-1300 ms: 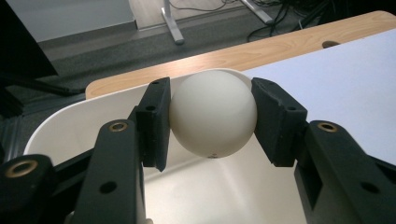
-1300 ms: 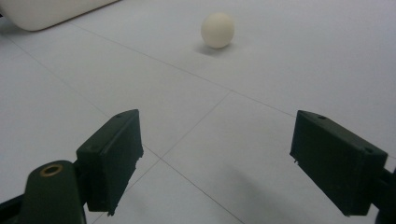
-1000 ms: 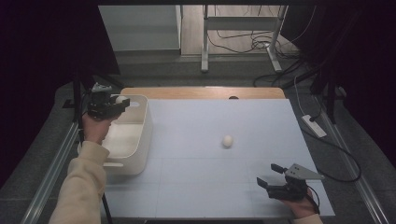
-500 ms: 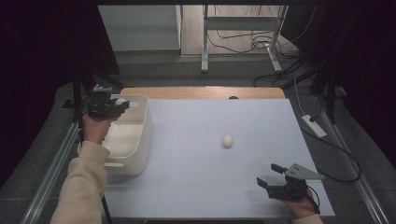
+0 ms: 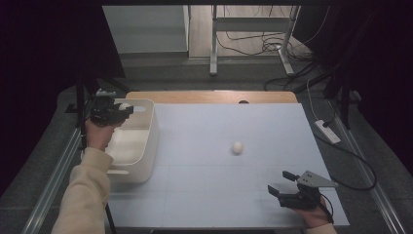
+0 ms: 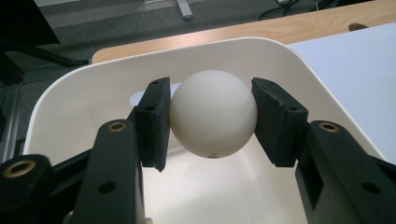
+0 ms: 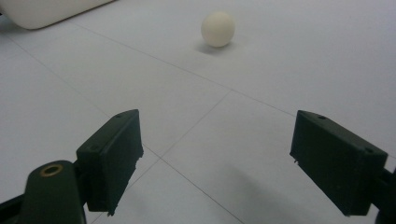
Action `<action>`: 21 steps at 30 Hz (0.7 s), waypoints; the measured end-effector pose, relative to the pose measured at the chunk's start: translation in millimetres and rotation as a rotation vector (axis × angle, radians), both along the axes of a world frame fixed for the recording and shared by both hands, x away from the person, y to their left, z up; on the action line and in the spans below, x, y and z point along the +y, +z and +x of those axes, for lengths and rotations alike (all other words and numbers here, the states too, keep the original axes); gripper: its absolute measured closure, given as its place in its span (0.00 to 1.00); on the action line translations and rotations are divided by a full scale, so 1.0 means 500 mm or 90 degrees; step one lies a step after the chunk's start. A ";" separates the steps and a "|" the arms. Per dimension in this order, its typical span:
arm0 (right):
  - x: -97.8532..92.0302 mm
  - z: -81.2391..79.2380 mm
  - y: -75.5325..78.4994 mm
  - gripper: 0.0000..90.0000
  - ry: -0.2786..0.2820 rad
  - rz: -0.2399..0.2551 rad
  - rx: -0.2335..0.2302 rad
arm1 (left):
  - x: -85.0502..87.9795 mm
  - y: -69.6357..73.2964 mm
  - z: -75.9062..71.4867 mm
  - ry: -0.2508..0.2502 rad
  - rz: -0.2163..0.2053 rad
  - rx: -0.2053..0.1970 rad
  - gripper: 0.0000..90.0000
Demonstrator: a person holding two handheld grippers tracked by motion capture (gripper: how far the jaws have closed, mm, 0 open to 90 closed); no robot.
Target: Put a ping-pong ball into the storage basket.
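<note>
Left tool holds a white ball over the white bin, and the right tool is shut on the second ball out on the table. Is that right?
Not quite. The right tool is open and grips nothing: the right gripper view shows the second ball lying on the table well ahead of its jaws. The rest stands: the left tool holds a white ball over the white bin.

Wood table (image 5: 209,96) w/ white sheet (image 5: 219,165); on sheet: white bin (image 5: 146,146) at left, ball (image 5: 237,147) mid.
</note>
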State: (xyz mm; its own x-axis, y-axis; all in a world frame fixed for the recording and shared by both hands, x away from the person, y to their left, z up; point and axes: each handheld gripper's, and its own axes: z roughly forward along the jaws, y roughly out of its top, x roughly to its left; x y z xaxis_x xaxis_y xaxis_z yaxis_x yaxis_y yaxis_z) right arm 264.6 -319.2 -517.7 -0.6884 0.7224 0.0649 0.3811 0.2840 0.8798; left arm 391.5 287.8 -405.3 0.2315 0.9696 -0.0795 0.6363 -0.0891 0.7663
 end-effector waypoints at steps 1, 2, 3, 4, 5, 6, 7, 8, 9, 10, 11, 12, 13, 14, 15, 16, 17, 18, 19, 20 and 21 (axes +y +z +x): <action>0.000 0.000 0.000 0.18 -0.001 0.000 0.000 | 0.000 0.001 0.000 -0.001 0.001 -0.001 0.56; 0.000 0.000 0.000 0.18 -0.001 0.001 0.000 | 0.000 0.001 -0.001 -0.001 0.002 -0.001 0.55; 0.000 0.000 0.000 0.18 -0.001 0.001 0.000 | -0.001 0.002 -0.001 0.001 0.005 -0.002 0.53; 0.000 0.000 0.000 0.18 -0.001 0.001 0.000 | -0.002 0.002 -0.001 0.007 0.012 -0.002 0.48; 0.000 0.000 0.000 0.18 0.000 0.001 0.000 | -0.004 0.002 0.000 0.013 0.014 -0.002 0.39; 0.000 0.000 0.000 0.18 0.000 0.001 0.000 | -0.005 0.003 0.000 0.016 0.020 -0.001 0.32; 0.000 0.000 0.000 0.18 0.000 0.001 0.001 | -0.007 0.003 0.000 0.018 0.022 -0.001 0.29; 0.000 0.000 0.000 0.18 0.000 0.001 0.001 | -0.007 0.004 0.000 0.017 0.021 -0.002 0.25; 0.000 0.000 0.000 0.18 0.000 0.001 0.001 | -0.009 0.006 -0.001 0.017 0.014 -0.003 0.23; 0.000 0.000 0.000 0.18 0.000 0.001 0.001 | -0.010 0.007 -0.002 0.014 0.011 -0.005 0.21; 0.000 0.000 0.000 0.18 0.000 0.001 0.001 | -0.012 0.009 -0.003 0.011 0.007 -0.008 0.21; 0.000 0.000 0.000 0.18 -0.001 0.001 0.001 | -0.013 0.011 -0.005 0.005 0.001 -0.011 0.20; 0.000 0.000 0.000 0.18 -0.001 0.001 0.001 | -0.013 0.011 -0.005 0.005 0.001 -0.011 0.19; 0.000 0.000 0.000 0.18 -0.001 0.001 0.001 | -0.018 0.016 -0.009 -0.006 -0.011 -0.018 0.19; -0.001 0.000 0.000 0.18 -0.001 0.001 0.001 | -0.021 0.019 -0.012 -0.013 -0.016 -0.021 0.18; -0.001 0.000 0.001 0.18 -0.001 0.001 0.000 | -0.024 0.021 -0.014 -0.021 -0.021 -0.025 0.18; -0.001 0.000 0.001 0.18 -0.001 0.001 0.000 | -0.024 0.021 -0.014 -0.021 -0.021 -0.025 0.18; -0.001 0.000 0.001 0.18 -0.001 0.001 0.001 | -0.027 0.023 -0.016 -0.028 -0.024 -0.028 0.18; -0.001 0.000 0.001 0.18 -0.001 0.001 0.000 | -0.031 0.026 -0.019 -0.036 -0.028 -0.030 0.18; -0.001 0.000 0.001 0.18 -0.001 0.002 0.000 | -0.034 0.028 -0.021 -0.045 -0.030 -0.032 0.18; 0.000 0.001 0.001 0.18 0.000 0.002 0.000 | -0.038 0.030 -0.023 -0.052 -0.034 -0.034 0.18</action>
